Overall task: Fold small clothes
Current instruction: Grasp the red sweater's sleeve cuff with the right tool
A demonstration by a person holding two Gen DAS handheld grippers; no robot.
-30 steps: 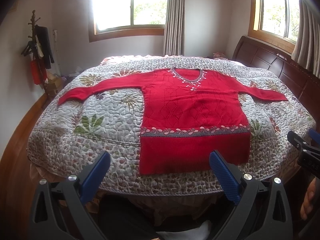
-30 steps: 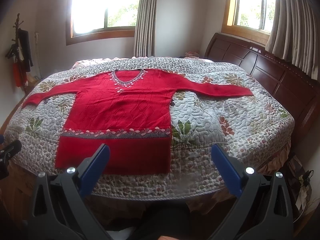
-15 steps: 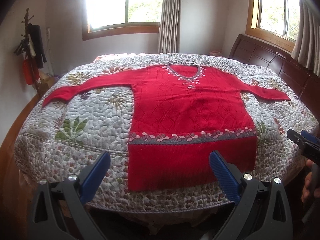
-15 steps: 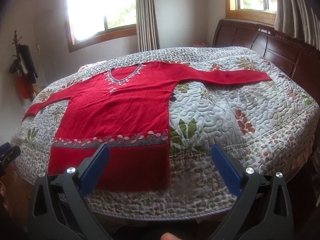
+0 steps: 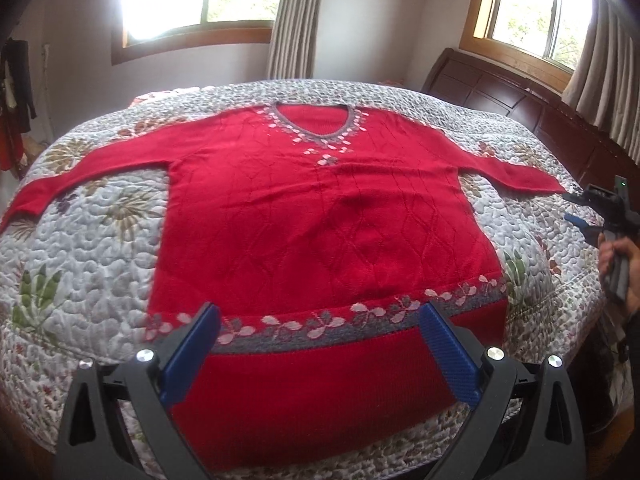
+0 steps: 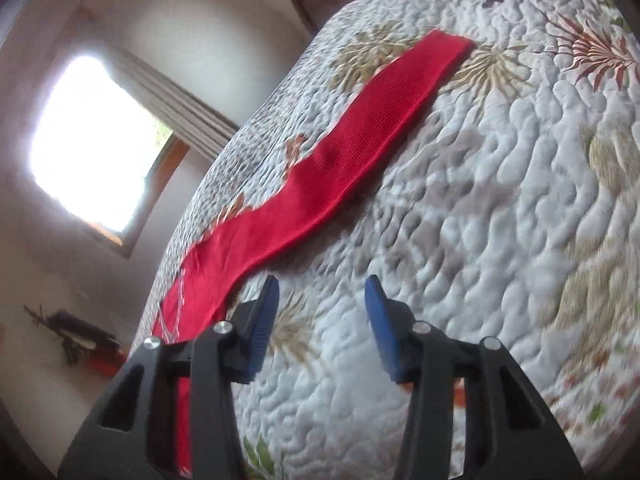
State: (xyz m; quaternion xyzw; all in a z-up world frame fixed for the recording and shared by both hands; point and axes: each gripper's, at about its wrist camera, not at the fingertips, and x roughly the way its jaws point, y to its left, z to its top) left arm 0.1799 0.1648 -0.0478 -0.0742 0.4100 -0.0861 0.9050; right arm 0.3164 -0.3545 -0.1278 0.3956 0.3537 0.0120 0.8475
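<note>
Blue-padded left tool (image 5: 318, 354) hangs released over the hem of the red sweater (image 5: 320, 216), which lies flat on the quilted bed (image 5: 80, 248); its lowest hem is hidden behind the tool. Right tool (image 6: 322, 320), jaws apart and empty, hovers beside the sweater's right sleeve (image 6: 360, 136). Right view is tilted and blurred.

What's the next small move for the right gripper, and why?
Probably carry the right gripper on to the cuff and close there. Its jaws stand open over bare quilt, and the sweater lies flat and unfolded, sleeve stretched out, so a sleeve fold seems first.
</note>
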